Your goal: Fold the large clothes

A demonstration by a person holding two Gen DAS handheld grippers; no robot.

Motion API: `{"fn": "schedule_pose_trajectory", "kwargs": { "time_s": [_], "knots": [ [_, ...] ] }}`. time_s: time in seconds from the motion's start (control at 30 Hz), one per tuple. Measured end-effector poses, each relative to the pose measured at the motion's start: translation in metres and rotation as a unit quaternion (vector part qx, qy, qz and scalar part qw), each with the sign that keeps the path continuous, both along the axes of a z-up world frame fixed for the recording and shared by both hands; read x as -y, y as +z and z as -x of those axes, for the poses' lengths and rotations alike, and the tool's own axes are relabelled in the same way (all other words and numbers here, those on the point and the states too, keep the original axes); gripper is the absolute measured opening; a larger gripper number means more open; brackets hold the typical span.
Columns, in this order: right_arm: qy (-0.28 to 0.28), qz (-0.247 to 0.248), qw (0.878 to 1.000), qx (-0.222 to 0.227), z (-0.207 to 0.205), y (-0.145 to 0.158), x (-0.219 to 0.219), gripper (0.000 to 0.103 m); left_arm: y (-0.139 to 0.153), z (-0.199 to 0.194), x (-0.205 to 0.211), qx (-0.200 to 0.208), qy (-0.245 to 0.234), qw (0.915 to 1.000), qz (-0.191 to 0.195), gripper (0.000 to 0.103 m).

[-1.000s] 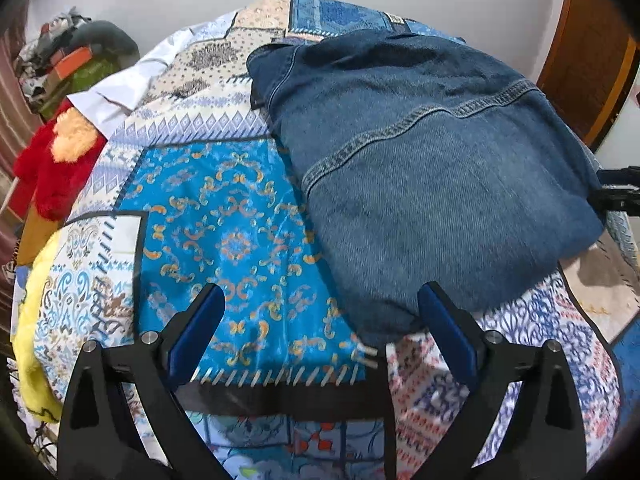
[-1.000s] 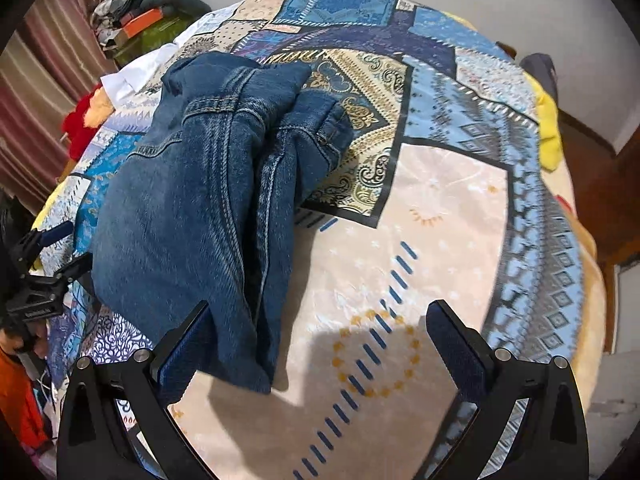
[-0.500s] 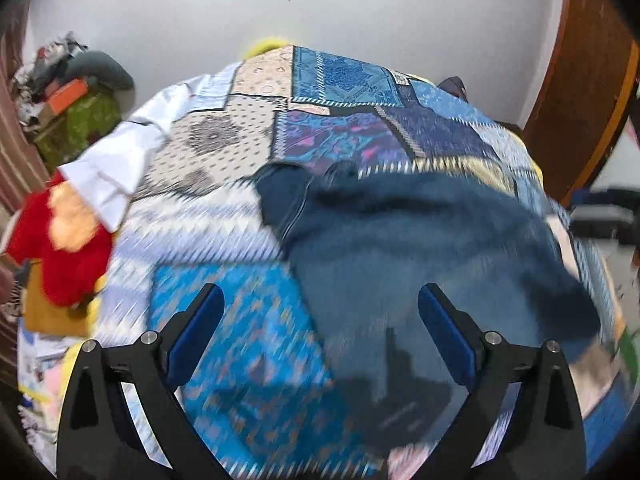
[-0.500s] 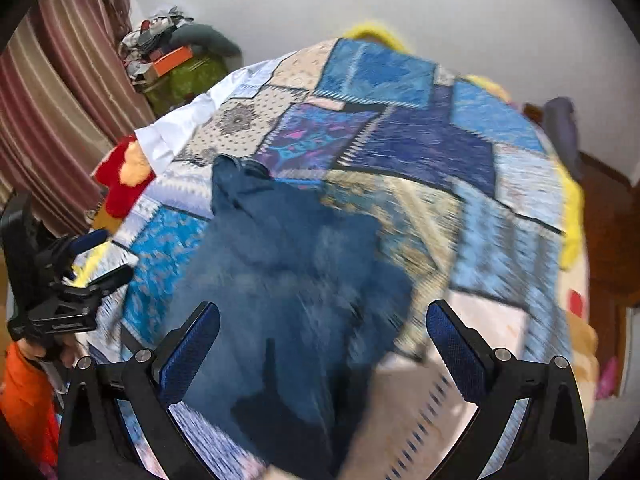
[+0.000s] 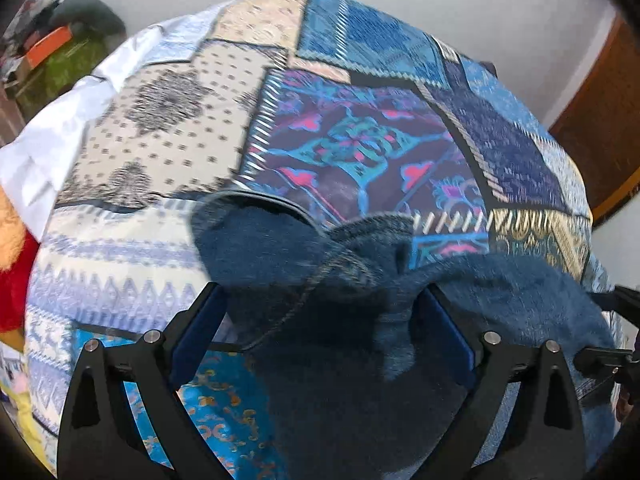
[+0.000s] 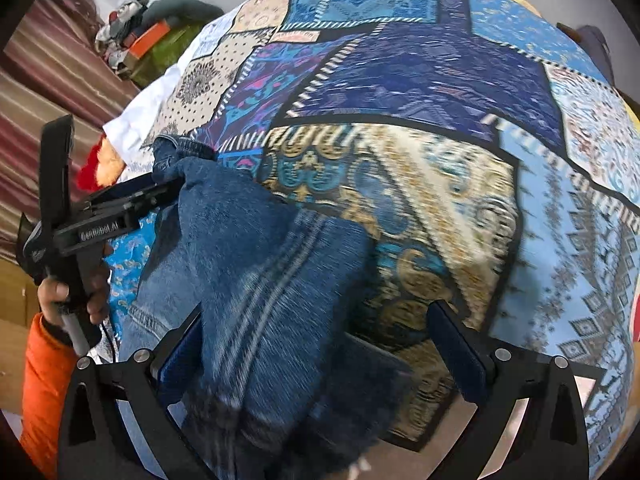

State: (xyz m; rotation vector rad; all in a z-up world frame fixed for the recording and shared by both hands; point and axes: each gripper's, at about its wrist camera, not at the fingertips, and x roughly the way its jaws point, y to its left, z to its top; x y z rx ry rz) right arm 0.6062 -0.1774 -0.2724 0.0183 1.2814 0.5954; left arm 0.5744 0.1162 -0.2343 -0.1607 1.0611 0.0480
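The jeans (image 5: 360, 360) lie folded on the bed (image 5: 168, 128), on its patchwork cover, and both views are blurred. In the left wrist view the left gripper (image 5: 320, 336) has its jaws spread wide, one blue pad on each side of the denim; the cloth fills the gap between them and runs on ahead, its far edge bunched and curled just beyond the tips. Whether the pads touch the cloth cannot be told. In the right wrist view the right gripper (image 6: 320, 348) is also wide open. The jeans (image 6: 260, 280) cover its left jaw and most of the gap, a triple seam running away from the jaws, while the right jaw stands over bare gold-and-blue cover (image 6: 420, 208), apart from the denim. Ahead and left of these jaws the left gripper (image 6: 160, 190) shows side on, a hand (image 6: 76, 296) in an orange sleeve (image 6: 44, 380) on its grip, tips at the jeans' far left end. Beyond lie a red plush toy (image 6: 96, 168) and a pile of clutter (image 6: 144, 36) by the wall.
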Motion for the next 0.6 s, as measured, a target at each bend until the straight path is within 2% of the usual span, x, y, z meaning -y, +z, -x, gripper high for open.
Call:
{"fn": "schedule_pose_trajectory", "kwargs": {
  "time_s": [0.03, 0.13, 0.17, 0.27, 0.33, 0.5, 0.6],
  "knots": [
    [-0.001, 0.004, 1.0, 0.005, 0.001, 0.003, 0.003, 0.103, 0.006, 0.004, -0.004, 0.008, 0.006, 0.9999, -0.005, 0.098],
    [0.0, 0.023, 0.999, 0.026, 0.013, 0.019, 0.009, 0.103, 0.025, 0.016, -0.028, 0.022, 0.05, 0.9967, -0.061, 0.097],
    [-0.004, 0.028, 0.999, 0.036, 0.018, 0.026, 0.012, 0.103, 0.03, 0.021, -0.037, 0.022, 0.055, 0.996, -0.066, 0.097],
    [-0.029, 0.061, 0.995, 0.072, 0.028, 0.05, 0.026, 0.103, 0.046, 0.044, -0.064, 0.026, 0.071, 0.9961, -0.044, 0.097],
    [-0.037, 0.066, 0.993, 0.09, 0.036, 0.064, 0.036, 0.103, 0.055, 0.063, -0.075, 0.036, 0.077, 0.996, -0.028, 0.097],
    [-0.055, 0.003, 0.996, 0.07, 0.061, 0.089, 0.058, 0.103, 0.064, 0.107, -0.074, 0.029, 0.039, 0.9988, -0.01, 0.097],
    [-0.054, -0.03, 0.997, 0.044, 0.072, 0.083, 0.05, 0.103, 0.054, 0.129, -0.06, 0.017, 0.014, 0.9996, 0.016, 0.097]
  ]
}}
